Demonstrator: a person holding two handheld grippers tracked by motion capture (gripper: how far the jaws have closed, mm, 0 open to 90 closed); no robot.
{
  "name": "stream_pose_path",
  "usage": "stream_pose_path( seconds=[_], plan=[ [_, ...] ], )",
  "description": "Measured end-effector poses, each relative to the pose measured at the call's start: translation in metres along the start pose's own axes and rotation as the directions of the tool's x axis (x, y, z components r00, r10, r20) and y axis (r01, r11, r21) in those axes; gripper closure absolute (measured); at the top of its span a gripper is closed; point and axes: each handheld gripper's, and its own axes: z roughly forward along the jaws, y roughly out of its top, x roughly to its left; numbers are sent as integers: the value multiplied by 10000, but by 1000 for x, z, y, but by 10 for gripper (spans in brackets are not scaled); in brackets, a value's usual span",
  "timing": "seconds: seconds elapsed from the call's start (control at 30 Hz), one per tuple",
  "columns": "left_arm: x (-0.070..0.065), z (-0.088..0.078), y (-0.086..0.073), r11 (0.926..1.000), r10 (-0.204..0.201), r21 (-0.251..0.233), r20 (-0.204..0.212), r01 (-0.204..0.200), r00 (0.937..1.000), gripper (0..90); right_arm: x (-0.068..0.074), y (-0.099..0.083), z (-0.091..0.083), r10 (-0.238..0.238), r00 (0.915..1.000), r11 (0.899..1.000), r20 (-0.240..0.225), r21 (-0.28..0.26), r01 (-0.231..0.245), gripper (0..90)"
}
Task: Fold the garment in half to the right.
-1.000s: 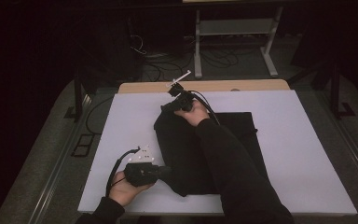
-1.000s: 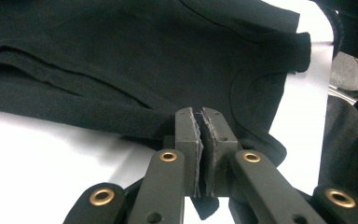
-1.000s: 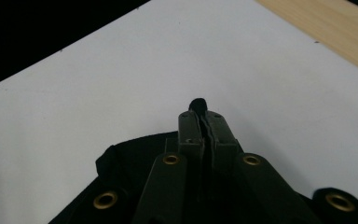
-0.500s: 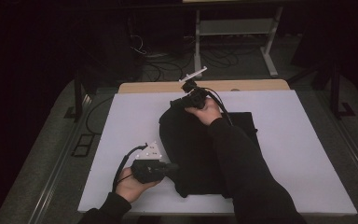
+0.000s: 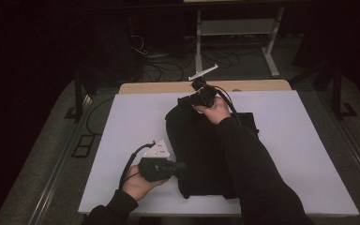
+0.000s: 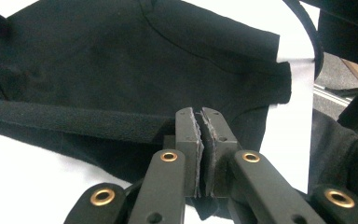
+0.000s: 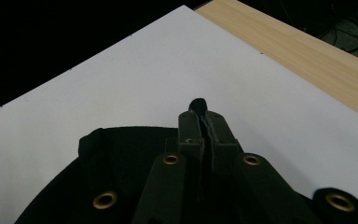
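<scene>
A black garment (image 5: 194, 145) lies across the middle of the white table top (image 5: 122, 122). My left gripper (image 5: 180, 168) is at the garment's near left edge, shut on a fold of the black cloth (image 6: 121, 56), which is pinched between its jaws (image 6: 202, 119). My right gripper (image 5: 183, 101) is at the far left corner of the garment, lifted a little, also shut on the cloth (image 7: 116, 163), with a tip of fabric poking out past the pads (image 7: 199, 109). The person's right sleeve (image 5: 253, 168) crosses over the garment and hides part of it.
A strip of wooden table (image 5: 168, 87) runs behind the white surface. Beyond it stand a metal frame (image 5: 234, 28) and loose cables (image 5: 145, 51) on the floor. Bare white surface lies left and right of the garment.
Both grippers have moved to the right with the cloth still in them. The right one has travelled farther and risen a little, drawing the garment's left side over toward the right.
</scene>
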Motion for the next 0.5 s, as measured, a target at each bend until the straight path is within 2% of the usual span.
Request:
stream_pose_path(
  seconds=[0.5],
  plan=[
    [-6,17,14,9997,238,6,339,-238,9991,843,-12,-9,-18,297,9995,9992,126,-262,-294,853]
  ],
)
